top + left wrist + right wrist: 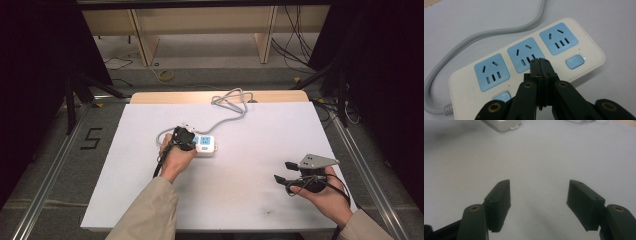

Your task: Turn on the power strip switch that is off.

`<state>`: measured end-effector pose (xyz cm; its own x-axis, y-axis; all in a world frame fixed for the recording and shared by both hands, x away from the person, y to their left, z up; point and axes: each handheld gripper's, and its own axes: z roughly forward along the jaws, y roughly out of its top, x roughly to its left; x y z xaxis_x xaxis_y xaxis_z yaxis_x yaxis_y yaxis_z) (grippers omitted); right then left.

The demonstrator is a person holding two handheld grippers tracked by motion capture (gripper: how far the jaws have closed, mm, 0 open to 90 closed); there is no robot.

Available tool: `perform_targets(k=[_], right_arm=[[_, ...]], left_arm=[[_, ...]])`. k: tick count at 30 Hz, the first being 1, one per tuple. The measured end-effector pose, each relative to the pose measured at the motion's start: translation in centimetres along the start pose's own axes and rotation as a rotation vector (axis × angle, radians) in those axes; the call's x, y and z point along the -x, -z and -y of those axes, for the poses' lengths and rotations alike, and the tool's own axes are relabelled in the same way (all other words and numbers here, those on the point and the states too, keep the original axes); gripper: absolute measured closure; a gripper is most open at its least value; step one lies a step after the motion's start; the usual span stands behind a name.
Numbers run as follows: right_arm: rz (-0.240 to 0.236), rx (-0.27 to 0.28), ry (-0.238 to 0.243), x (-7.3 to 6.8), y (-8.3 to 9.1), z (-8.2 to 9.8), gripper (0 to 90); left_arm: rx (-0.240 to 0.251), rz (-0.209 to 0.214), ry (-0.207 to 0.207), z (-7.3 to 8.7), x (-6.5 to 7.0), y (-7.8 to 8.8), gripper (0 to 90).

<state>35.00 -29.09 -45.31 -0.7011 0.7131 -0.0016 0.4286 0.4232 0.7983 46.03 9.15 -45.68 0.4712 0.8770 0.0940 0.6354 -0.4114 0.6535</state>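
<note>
White and blue, the power strip (524, 62) lay mid-table on the white board (250, 200) as the left gripper (540, 65), jaws pressed together and empty, hovered over it, where a shove could slide it; the right gripper (539, 195) waited wide open, holding nothing.

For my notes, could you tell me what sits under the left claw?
The white power strip lies under the shut left claw, near its middle blue socket. The strip's near edge is covered.

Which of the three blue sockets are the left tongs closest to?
The middle socket on the power strip: the shut left tongs overlap its lower edge in the left gripper view, while the sockets on either side sit clear of them.
</note>
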Motion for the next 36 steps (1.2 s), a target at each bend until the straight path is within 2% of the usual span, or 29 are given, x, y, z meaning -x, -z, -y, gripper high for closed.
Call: perform_targets(k=[28,36], right_arm=[[0.0,0.007,-0.002,0.0,0.1,-0.1,35.7],[0.002,0.007,-0.003,0.1,0.1,-0.1,35.7]], left_arm=[[0.019,-0.012,-0.015,0.2,-0.1,0.2,90.0],[0.095,-0.005,0.002,0.2,-0.5,1.6,89.6]])
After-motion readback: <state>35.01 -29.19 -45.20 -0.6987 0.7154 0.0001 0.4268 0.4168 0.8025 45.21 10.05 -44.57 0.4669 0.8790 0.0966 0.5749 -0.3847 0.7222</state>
